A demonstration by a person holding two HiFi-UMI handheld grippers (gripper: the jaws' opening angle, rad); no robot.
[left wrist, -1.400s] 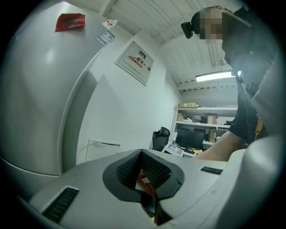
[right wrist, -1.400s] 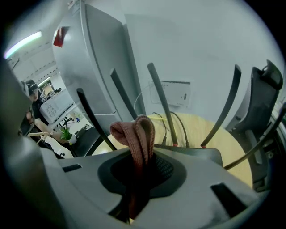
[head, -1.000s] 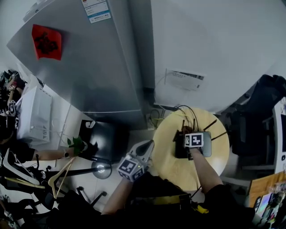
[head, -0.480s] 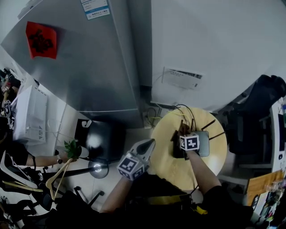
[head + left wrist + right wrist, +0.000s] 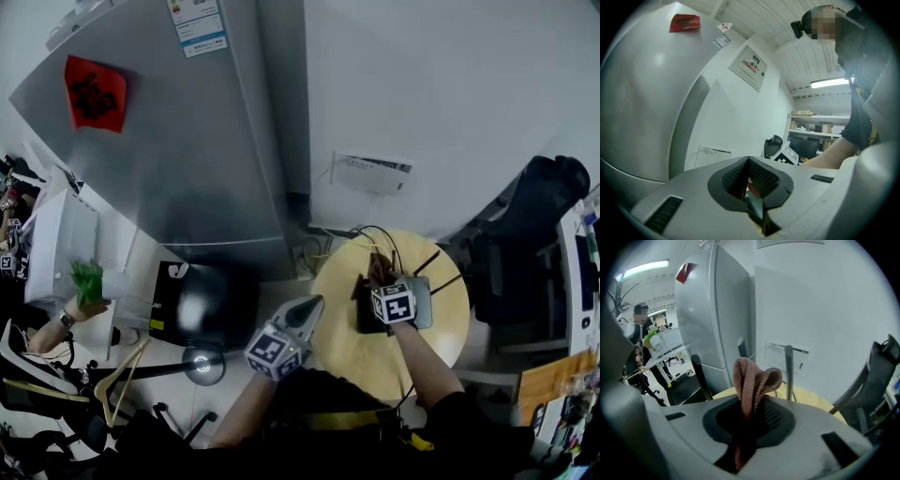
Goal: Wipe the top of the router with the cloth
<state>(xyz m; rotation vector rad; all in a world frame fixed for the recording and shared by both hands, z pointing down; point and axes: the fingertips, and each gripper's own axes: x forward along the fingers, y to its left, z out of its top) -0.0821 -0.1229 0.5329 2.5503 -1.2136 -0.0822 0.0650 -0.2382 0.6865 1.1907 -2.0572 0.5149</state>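
Observation:
The router (image 5: pixel 423 306), a flat grey-and-black box with black antennas (image 5: pixel 427 262), lies on a round yellow table (image 5: pixel 347 347). My right gripper (image 5: pixel 382 281) rests over the router's left part, shut on a brownish-pink knitted cloth (image 5: pixel 378 271). In the right gripper view the folded cloth (image 5: pixel 752 378) sticks up from the jaws, with upright antennas (image 5: pixel 789 372) behind it. My left gripper (image 5: pixel 307 309) is held off the table's left edge, away from the router, its jaws closed on nothing (image 5: pixel 748 163).
A silver fridge (image 5: pixel 178 141) and a white wall with a mounted box (image 5: pixel 369 173) stand behind the table. Cables (image 5: pixel 367 234) trail off its far edge. A black chair (image 5: pixel 539 202) is at the right. A person's hand with a green item (image 5: pixel 86 281) is at far left.
My right gripper has slid left and slightly away across the router with the cloth. The left gripper has stayed put. The green item at the far left has moved up and left.

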